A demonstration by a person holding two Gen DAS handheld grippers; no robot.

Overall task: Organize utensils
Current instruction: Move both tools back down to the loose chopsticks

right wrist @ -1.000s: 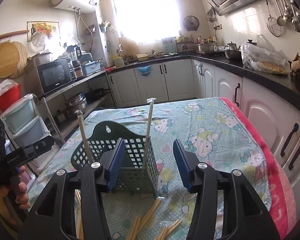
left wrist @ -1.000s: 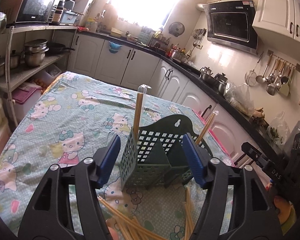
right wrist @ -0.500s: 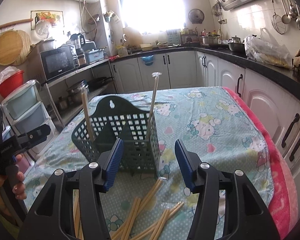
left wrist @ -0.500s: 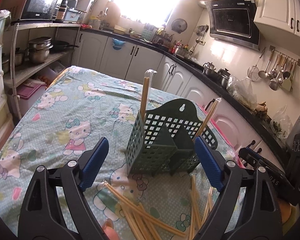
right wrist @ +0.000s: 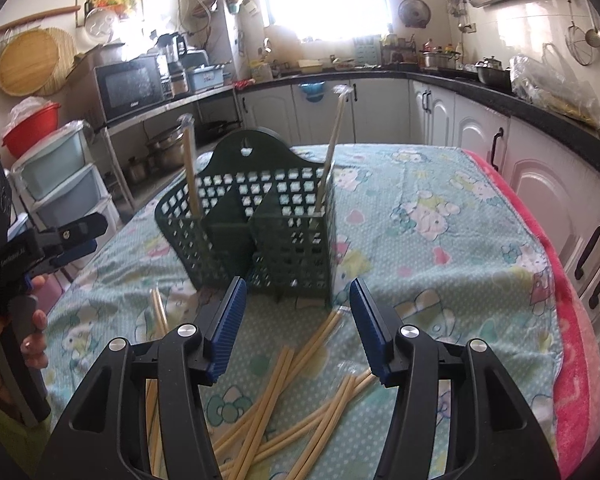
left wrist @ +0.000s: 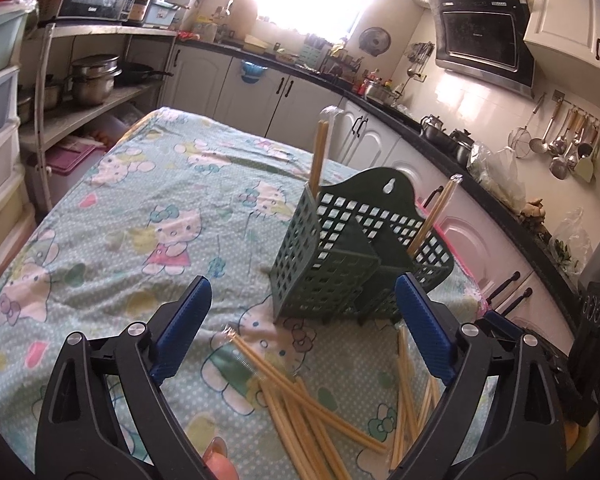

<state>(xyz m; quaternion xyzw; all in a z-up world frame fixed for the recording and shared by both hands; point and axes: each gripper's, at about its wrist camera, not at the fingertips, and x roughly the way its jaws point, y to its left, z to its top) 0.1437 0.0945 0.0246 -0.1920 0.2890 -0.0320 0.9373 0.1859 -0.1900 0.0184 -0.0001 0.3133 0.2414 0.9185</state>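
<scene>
A dark green lattice utensil basket (left wrist: 348, 256) (right wrist: 256, 216) stands upright on the Hello Kitty cloth. Two wrapped chopstick pairs stand in it, one at each end (left wrist: 320, 152) (left wrist: 436, 212). Several loose wrapped chopsticks (left wrist: 300, 396) (right wrist: 284, 392) lie crossed on the cloth in front of the basket. My left gripper (left wrist: 303, 284) hovers over them, just short of the basket; its jaws are opening wide with nothing between the pads. My right gripper (right wrist: 298, 285) hangs open above the chopsticks too, holding nothing.
A pink blanket edge (right wrist: 572, 340) runs along the table's right side, with white cabinets (right wrist: 540, 184) beyond. A shelf with pots (left wrist: 92, 80) and plastic drawers (right wrist: 60, 184) stand to the left. A person's hand (right wrist: 32, 332) holds the left gripper's handle.
The left jaws have spread wide, away from the basket's sides. Both grippers have sunk and drawn back from the basket, and more of the loose chopsticks show below them.
</scene>
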